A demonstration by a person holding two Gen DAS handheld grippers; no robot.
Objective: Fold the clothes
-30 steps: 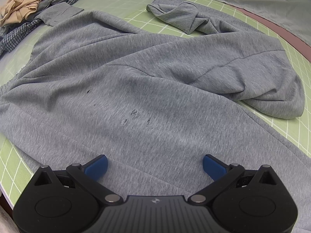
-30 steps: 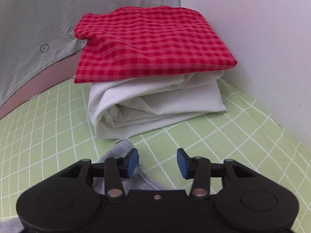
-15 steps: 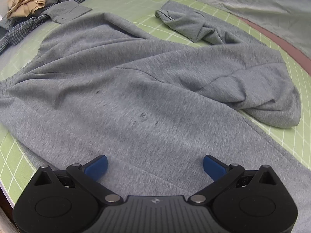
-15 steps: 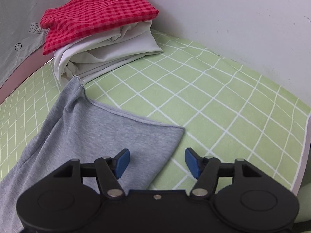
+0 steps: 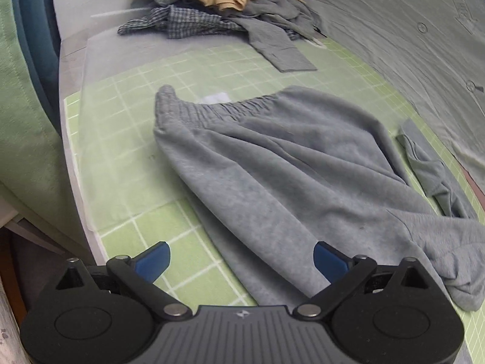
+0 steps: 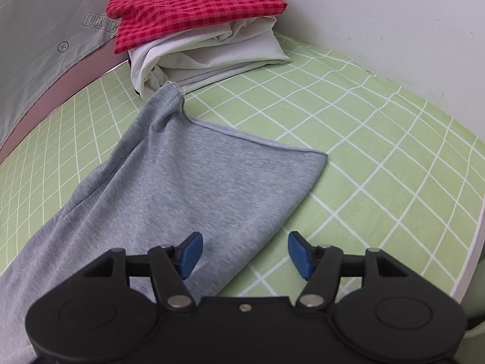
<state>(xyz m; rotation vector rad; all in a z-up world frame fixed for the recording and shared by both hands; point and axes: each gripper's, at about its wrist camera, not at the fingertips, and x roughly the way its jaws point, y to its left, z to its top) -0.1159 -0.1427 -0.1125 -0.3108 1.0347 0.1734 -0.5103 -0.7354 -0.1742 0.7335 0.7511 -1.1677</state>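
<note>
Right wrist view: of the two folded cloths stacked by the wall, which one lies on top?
The red checked folded cloth lies on top; the plain white folded cloth sits beneath it on the green grid mat.

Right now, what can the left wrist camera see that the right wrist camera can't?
Only the left wrist view shows the sweatpants' elastic waistband, the messy pile of unfolded clothes far back, and the open left tool.

Only the right wrist view shows the folded red checked shirt stacked on folded white cloth, the pant leg's hem, and the open right tool.

Both show the grey sweatpants lying on the green grid mat.
</note>
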